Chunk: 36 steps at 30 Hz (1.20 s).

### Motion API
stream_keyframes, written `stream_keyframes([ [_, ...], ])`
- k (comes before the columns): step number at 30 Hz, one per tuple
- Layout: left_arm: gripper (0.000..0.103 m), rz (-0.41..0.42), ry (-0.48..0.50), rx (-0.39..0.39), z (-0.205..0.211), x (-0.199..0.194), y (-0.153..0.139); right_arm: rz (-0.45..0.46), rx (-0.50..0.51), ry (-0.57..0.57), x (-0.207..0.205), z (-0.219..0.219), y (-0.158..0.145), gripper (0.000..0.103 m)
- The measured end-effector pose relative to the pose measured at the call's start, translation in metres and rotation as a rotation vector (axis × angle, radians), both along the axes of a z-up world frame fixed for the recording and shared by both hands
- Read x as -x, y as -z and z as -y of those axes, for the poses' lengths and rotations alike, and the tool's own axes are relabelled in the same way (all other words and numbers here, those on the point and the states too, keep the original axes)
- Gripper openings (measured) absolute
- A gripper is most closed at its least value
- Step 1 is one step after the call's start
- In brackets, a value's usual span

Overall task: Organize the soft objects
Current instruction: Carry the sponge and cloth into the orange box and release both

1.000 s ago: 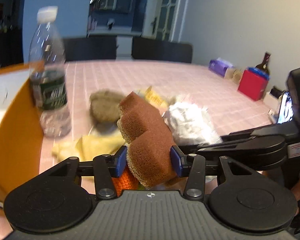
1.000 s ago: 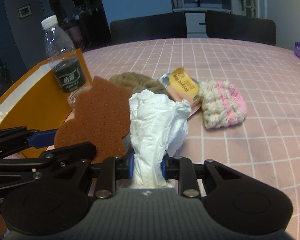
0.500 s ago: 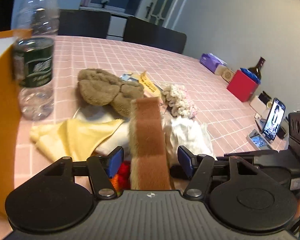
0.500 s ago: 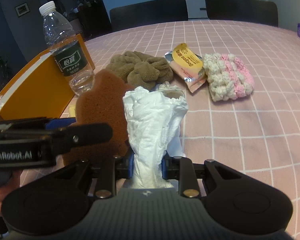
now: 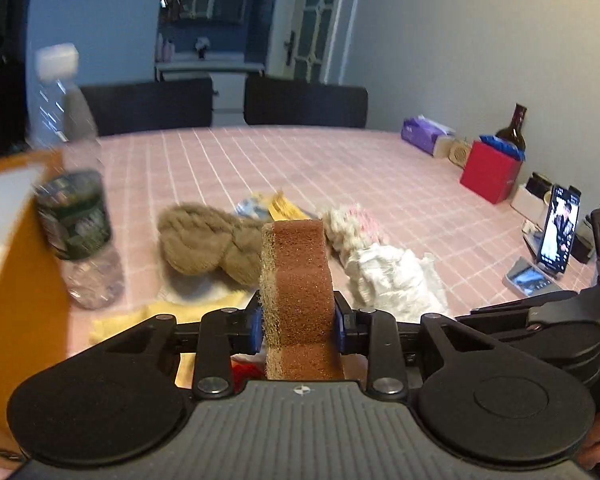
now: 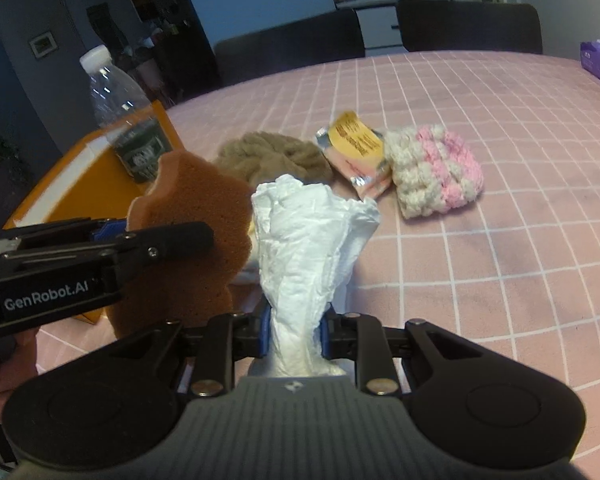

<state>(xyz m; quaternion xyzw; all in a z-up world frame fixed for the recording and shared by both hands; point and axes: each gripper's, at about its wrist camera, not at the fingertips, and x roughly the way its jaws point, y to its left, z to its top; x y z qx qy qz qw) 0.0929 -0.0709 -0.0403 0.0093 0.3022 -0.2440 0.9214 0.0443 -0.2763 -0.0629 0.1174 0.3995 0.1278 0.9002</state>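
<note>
So far both jaws are loaded and nothing looks sorted yet. The left gripper [image 5: 298,326] has its jaws closing on a brown sponge [image 5: 298,280] that stands on edge between the pads, already pinched. The right gripper [image 6: 292,330] has its jaws closing narrowly on the neck of a crumpled white tissue wad [image 6: 308,240], which stands up out of them. Both items hang above the desk [image 6: 500,160], side by side, the sponge just left of the wad.

Beyond the jaws, still loose on the desk, lie a tan knit piece [image 6: 272,154], a foil snack packet [image 6: 356,148] and a pink-and-white crochet piece [image 6: 436,168]. Just under the left jaws a yellow cloth [image 5: 172,314] and something red [image 5: 248,370] show.

Left of the left jaws stands an orange box [image 6: 80,188]; its inside is hidden, so whether anything is in it I cannot tell. A water bottle [image 5: 74,208] stands against it. By my judgement most of the sorting remains.
</note>
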Motion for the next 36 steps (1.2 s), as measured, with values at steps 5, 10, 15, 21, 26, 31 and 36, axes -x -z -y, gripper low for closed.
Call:
stream_keyframes([
  [5,0.036,0.072,-0.043,0.006,-0.02,0.021,-0.029,0.079,-0.033,-0.052,0.01,-0.011,-0.032,0.02],
  [10,0.036,0.146,-0.095,0.014,-0.049,0.04,-0.062,0.144,-0.069,-0.144,0.012,-0.033,-0.064,0.02],
  [15,0.036,0.209,-0.159,-0.042,-0.08,0.054,-0.086,0.195,-0.077,-0.263,0.008,-0.068,-0.092,0.021],
  [21,0.036,0.268,-0.229,-0.153,-0.111,0.066,-0.106,0.27,-0.04,-0.415,-0.004,-0.125,-0.12,0.021],
  [26,0.036,0.294,-0.279,-0.224,-0.137,0.065,-0.12,0.313,-0.008,-0.521,-0.025,-0.174,-0.134,0.021],
  [31,0.036,0.253,-0.319,-0.234,-0.156,0.033,-0.122,0.283,0.023,-0.555,-0.064,-0.215,-0.133,0.021],
  [36,0.036,0.153,-0.34,-0.247,-0.175,-0.019,-0.104,0.227,0.126,-0.559,-0.104,-0.259,-0.117,0.021],
])
